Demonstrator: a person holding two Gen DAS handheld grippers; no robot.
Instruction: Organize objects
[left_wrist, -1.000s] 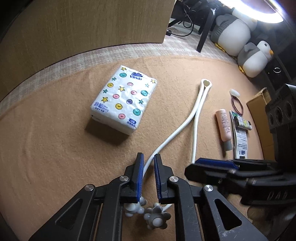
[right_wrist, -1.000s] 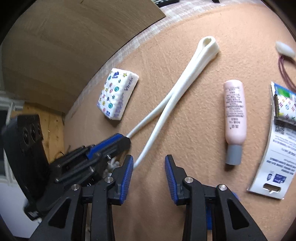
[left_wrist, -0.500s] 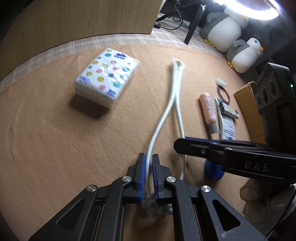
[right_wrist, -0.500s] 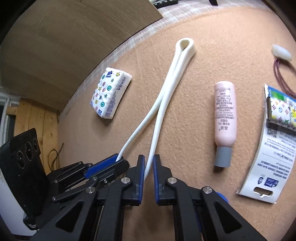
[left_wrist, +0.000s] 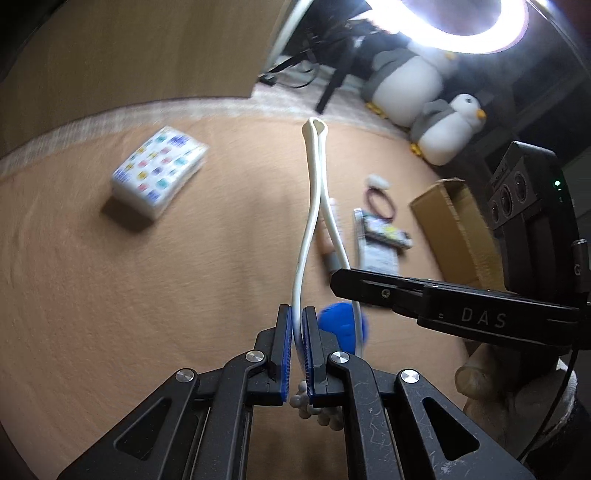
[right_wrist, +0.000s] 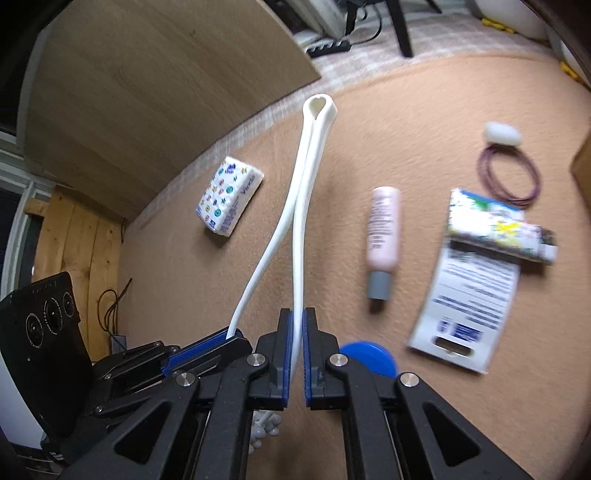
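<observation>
A long white folded strap is lifted off the tan carpet, its loop end up and forward; it also shows in the right wrist view. My left gripper is shut on one strand near its end. My right gripper is shut on the other strand. The right gripper shows beside the left one in the left wrist view, and the left gripper shows in the right wrist view. Small grey knobs hang under the jaws.
On the carpet lie a tissue pack, a pink tube, a carded item, a purple hair band, a white oval piece and a blue disc. A cardboard box and plush penguins stand at the right.
Both grippers have risen with the strap, lifting it clear of the carpet so its loop stands up. The right gripper closed on its strand during the last second.
</observation>
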